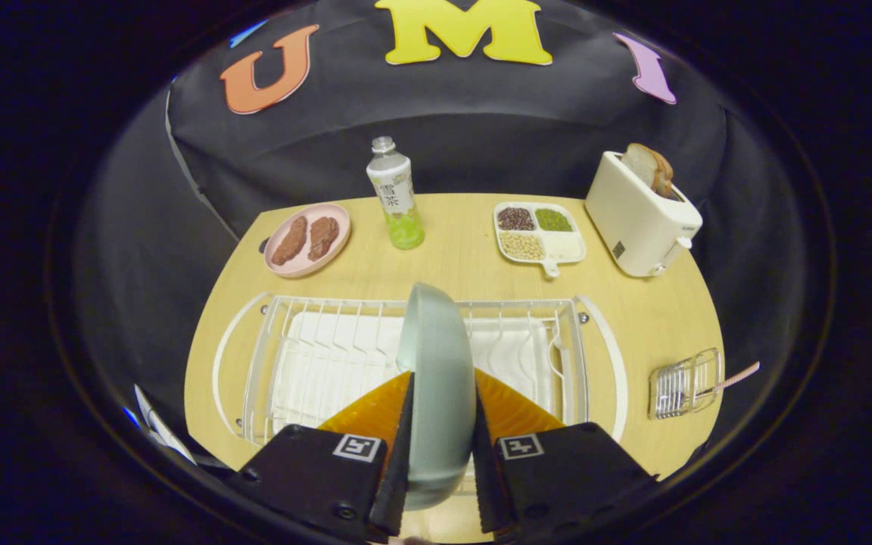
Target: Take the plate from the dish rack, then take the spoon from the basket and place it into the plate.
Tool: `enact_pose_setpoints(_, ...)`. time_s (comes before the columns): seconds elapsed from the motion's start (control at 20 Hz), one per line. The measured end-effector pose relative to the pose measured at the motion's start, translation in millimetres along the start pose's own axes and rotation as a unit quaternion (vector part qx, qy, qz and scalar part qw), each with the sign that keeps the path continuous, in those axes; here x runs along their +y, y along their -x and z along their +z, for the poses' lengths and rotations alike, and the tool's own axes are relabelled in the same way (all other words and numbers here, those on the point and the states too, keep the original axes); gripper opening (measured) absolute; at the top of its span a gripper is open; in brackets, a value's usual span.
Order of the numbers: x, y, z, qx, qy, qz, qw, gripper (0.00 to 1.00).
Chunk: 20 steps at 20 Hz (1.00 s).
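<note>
A pale grey-green plate point(436, 363) stands on edge between my two fingers, and my gripper point(440, 412) is shut on its rim. The plate is over the white wire dish rack point(315, 356), which sits on the wooden table just beyond the fingers. Whether the plate rests in the rack's slots or hangs above them I cannot tell. To the right of the rack lies a small wire basket point(684, 384) on its side, with a spoon's pale handle point(739, 374) sticking out of its right end.
At the back of the table point(466, 257) stand a pink plate with two brown meat pieces point(307, 238), a drink bottle point(397, 195), a white divided dish of beans point(539, 232) and a white toaster with bread point(640, 212). Bare tabletop lies between rack and basket.
</note>
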<state>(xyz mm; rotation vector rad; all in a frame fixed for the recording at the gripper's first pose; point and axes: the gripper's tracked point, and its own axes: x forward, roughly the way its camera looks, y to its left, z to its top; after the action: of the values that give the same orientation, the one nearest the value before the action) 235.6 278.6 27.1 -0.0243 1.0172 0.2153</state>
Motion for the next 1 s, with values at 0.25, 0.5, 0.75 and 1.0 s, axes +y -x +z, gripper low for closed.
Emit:
enact_pose_setpoints(0.25, -9.9, 13.9, -2.1, 0.002, -0.001, -0.04, 0.999, 0.37)
enact_pose_setpoints(0.5, -18.5, 18.8, 1.8, 0.004, 0.006, -0.085, 0.996, 0.36)
enact_pose_setpoints(0.75, -11.1, 30.6, 6.3, -0.001, 0.043, -0.118, 0.992, 0.35)
enact_pose_setpoints(1.0, -9.8, 57.8, 18.4, -0.039, 0.089, -0.142, 0.985, 0.3)
